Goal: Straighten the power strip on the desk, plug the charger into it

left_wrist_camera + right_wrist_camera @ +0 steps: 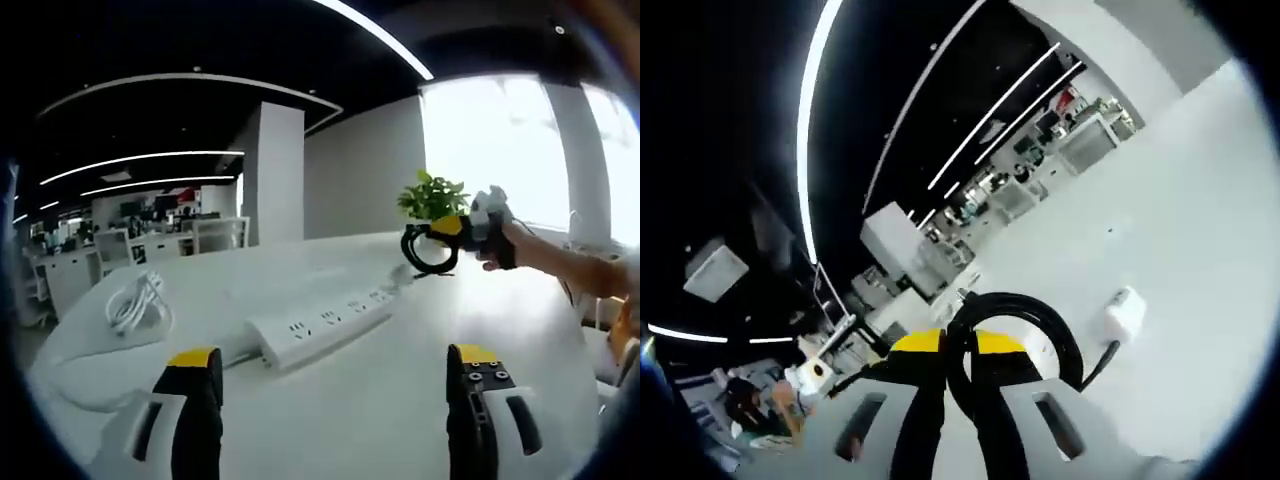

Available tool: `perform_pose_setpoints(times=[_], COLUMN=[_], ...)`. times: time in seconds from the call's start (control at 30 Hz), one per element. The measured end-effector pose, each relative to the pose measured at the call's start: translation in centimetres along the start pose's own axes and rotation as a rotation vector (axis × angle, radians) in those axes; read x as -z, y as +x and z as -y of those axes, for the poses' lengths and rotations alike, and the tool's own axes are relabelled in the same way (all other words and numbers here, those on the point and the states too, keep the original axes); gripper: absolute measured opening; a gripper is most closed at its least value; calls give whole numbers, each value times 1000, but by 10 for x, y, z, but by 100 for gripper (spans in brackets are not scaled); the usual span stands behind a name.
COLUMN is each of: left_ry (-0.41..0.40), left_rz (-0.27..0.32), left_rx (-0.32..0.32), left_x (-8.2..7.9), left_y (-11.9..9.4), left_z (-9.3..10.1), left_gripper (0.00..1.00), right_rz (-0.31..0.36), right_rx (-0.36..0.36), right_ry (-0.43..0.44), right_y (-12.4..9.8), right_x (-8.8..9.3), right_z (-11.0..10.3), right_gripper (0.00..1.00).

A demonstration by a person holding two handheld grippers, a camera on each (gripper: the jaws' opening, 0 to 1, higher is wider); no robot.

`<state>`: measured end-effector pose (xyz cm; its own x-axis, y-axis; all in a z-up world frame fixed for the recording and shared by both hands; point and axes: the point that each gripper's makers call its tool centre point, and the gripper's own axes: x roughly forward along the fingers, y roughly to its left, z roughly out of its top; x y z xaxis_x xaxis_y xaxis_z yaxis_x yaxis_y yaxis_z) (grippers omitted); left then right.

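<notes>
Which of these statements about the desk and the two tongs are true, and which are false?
1. The left tongs hold the power strip. False: they are open, the strip lying beyond them.
2. The right tongs grip a black cable loop. True.
3. A coiled white cord lies on the desk. True.
4. The potted plant stands on the floor. False: it stands on the desk.
</notes>
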<state>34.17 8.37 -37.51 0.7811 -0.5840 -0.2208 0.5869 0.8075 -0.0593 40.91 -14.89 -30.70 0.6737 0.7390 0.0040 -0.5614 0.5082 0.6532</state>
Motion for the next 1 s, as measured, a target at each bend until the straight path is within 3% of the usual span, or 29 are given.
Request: perform_pose_setpoints(times=[0.17, 0.57, 0.67, 1.0], left_ry=[12, 12, 13, 17], left_rz=[-3, 3, 2, 7], left_rx=[10, 13, 17, 22], left_x=[-1, -2, -2, -4], left_y=[2, 1, 1, 0], left_z=[3, 2, 3, 4], left_gripper=[95, 95, 95, 95], right_rz=[106, 252, 273, 332], right_rx=[-35, -76, -90, -111], right_ry=[102, 163, 191, 229], right_y=[2, 10, 5, 6], right_x=[-18, -42, -53, -55], right_z=[-16, -45, -35, -48], right_gripper=[7, 7, 7, 7])
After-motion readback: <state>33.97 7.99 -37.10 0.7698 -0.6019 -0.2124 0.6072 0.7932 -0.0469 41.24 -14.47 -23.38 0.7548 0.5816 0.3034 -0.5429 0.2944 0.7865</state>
